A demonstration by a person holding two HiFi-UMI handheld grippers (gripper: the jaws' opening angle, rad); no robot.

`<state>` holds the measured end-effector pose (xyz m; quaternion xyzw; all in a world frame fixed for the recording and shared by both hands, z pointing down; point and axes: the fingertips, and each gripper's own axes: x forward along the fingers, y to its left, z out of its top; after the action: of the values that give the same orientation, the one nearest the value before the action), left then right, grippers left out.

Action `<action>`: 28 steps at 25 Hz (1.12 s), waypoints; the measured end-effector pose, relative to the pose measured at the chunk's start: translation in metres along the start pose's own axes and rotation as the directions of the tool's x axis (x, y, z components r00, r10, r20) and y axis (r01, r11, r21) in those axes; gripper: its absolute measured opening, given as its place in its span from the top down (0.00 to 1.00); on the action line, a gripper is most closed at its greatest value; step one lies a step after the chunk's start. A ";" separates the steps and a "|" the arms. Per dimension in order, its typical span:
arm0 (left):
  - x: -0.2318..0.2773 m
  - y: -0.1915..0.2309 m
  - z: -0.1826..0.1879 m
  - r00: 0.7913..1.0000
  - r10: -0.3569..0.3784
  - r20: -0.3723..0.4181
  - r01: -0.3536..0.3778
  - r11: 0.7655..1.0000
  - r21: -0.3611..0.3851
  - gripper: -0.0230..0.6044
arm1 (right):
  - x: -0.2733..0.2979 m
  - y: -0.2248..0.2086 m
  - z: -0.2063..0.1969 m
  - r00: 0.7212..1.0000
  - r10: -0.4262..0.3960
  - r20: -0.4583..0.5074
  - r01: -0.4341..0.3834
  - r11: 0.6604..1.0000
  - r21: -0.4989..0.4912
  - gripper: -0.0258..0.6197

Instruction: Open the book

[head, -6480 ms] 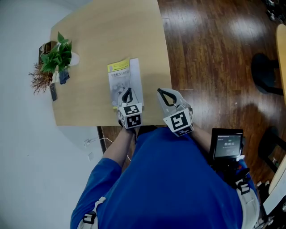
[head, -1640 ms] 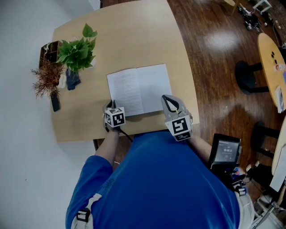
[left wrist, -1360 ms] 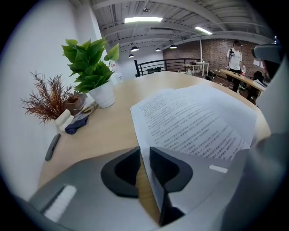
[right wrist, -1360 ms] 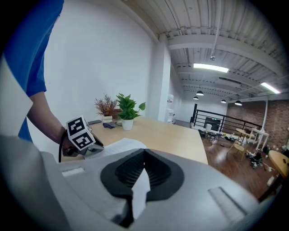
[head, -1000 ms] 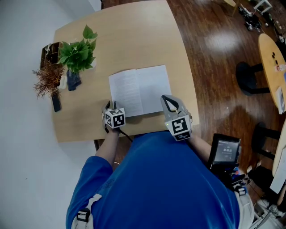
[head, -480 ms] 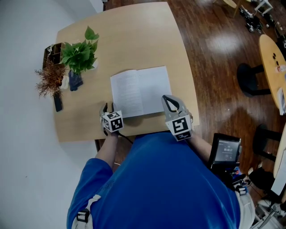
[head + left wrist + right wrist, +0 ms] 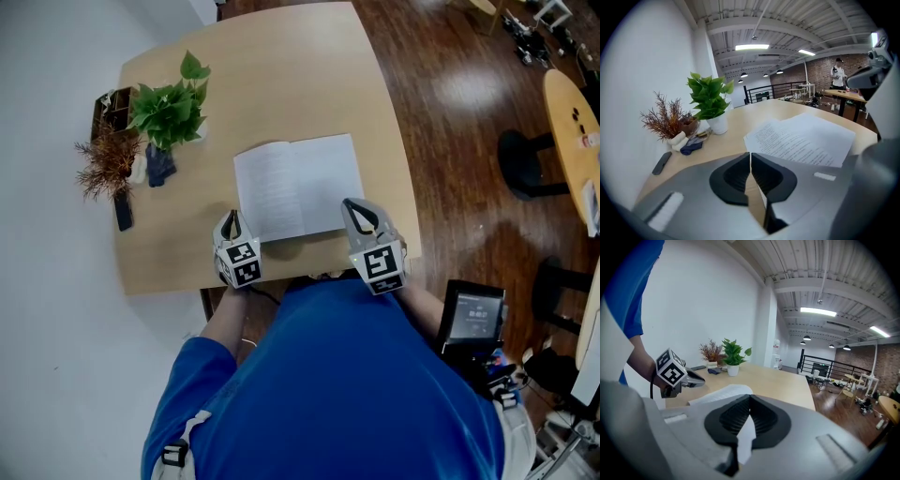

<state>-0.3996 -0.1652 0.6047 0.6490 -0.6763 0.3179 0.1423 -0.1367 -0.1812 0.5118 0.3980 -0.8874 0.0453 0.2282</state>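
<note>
Now: book (image 7: 298, 185) lies open. Left gripper (image 7: 232, 219), at its 7 o'clock, jaws just closing, empty; right gripper (image 7: 353, 206) jaws together, 5 o'clock corner.

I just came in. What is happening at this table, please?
A person with a gripper in each hand is working on a book, which already lies open, pages up, on the wooden table. The left gripper is beside the book's near left corner; its fingers have just been closing, with nothing between them. The right gripper, fingers together, sits over the book's near right corner.
</note>
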 end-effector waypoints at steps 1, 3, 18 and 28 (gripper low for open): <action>-0.003 -0.002 0.002 1.000 -0.008 0.013 0.008 1.000 -0.002 0.94 | -0.002 0.001 -0.001 1.000 -0.004 -0.003 0.004 1.000 0.002 0.96; -0.008 -0.007 0.007 0.999 -0.027 0.043 0.027 1.000 -0.005 0.95 | -0.005 0.002 -0.003 1.000 -0.014 -0.007 0.014 1.000 0.006 0.96; -0.079 -0.074 0.049 0.974 -0.070 0.216 0.078 0.997 -0.029 0.95 | -0.055 -0.008 -0.009 0.998 0.003 0.062 -0.003 1.000 0.000 0.96; -0.142 -0.136 0.057 0.962 -0.042 0.270 0.045 0.999 -0.005 0.95 | -0.122 -0.025 -0.028 0.993 0.033 0.115 -0.032 0.999 -0.015 0.96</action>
<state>-0.2382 -0.0822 0.5085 0.7000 -0.6769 0.2195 0.0595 -0.0375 -0.1067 0.4808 0.3839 -0.9058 0.0203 0.1783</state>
